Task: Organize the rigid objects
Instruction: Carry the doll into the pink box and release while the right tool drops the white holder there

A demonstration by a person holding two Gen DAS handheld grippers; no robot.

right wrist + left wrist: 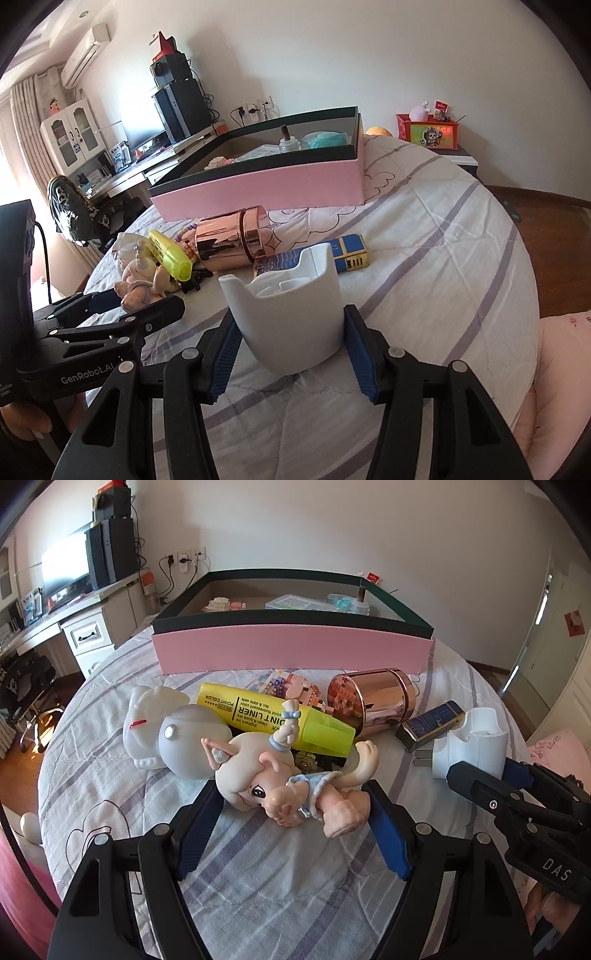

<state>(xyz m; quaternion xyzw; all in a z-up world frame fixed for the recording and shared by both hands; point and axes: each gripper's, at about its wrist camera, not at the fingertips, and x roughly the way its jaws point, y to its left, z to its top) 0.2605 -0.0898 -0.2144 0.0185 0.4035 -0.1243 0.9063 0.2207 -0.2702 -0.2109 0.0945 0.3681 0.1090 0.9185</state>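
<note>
A pink pig doll [280, 786] in a blue dress lies on the striped bedspread [258, 878]. My left gripper [291, 790] straddles it, its blue pads close beside the head and a leg, and I see no firm press. My right gripper [291, 314] is shut on a white plug-in device [288, 314], whose prongs show in the left wrist view on the same device [469, 746]. Behind the doll lie a yellow highlighter [266, 716], a grey and white elephant toy [173, 731], a rose-gold cylinder [373, 701], a block figure [291, 686] and a blue tin [432, 723].
A pink box [291, 650] with a dark rim stands open at the back of the bed and holds several small items. A desk with a monitor [66, 568] and a chair [74, 210] are to the left. A red box [428, 131] sits on a nightstand.
</note>
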